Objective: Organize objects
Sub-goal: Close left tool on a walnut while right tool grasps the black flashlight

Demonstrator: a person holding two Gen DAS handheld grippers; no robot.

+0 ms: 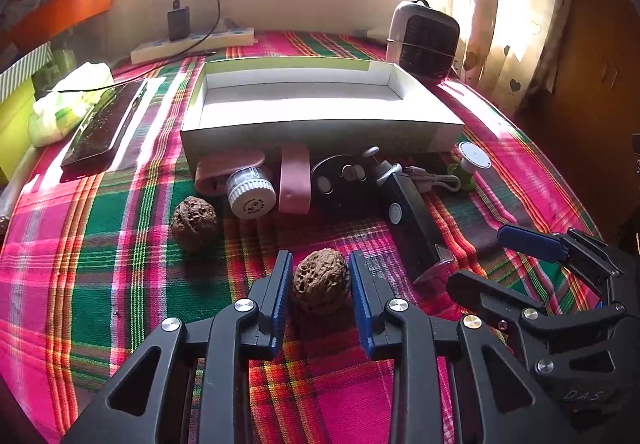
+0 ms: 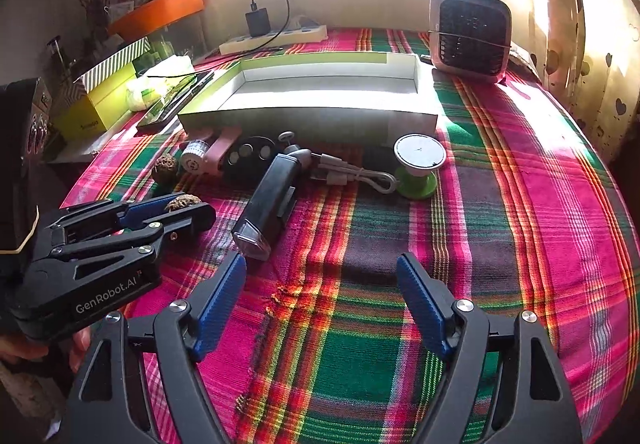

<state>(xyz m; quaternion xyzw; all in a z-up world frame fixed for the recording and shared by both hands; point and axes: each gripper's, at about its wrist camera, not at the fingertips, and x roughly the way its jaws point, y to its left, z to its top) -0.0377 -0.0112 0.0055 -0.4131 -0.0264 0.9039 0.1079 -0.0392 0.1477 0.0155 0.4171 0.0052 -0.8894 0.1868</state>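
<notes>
Progress: basically nothing sorted yet. White box [image 1: 320, 132] at the far side of the bench [image 1: 100, 284] sits empty. Left gripper [image 1: 321, 284] has its jaws around the near walnut [image 1: 321, 280], pads look in contact both sides, though a sliver of gap can't be ruled out in this fisheye. Right gripper [image 2: 322, 304] jaws spread wide, nothing between them, hovering over bare plaid cloth. Still loose in front of the box: second walnut [image 1: 194, 222], white cap [image 1: 251, 194], black flashlight [image 2: 266, 204], cable [image 2: 352, 176], green suction stand [image 2: 418, 160], pink strap [image 1: 295, 182].
</notes>
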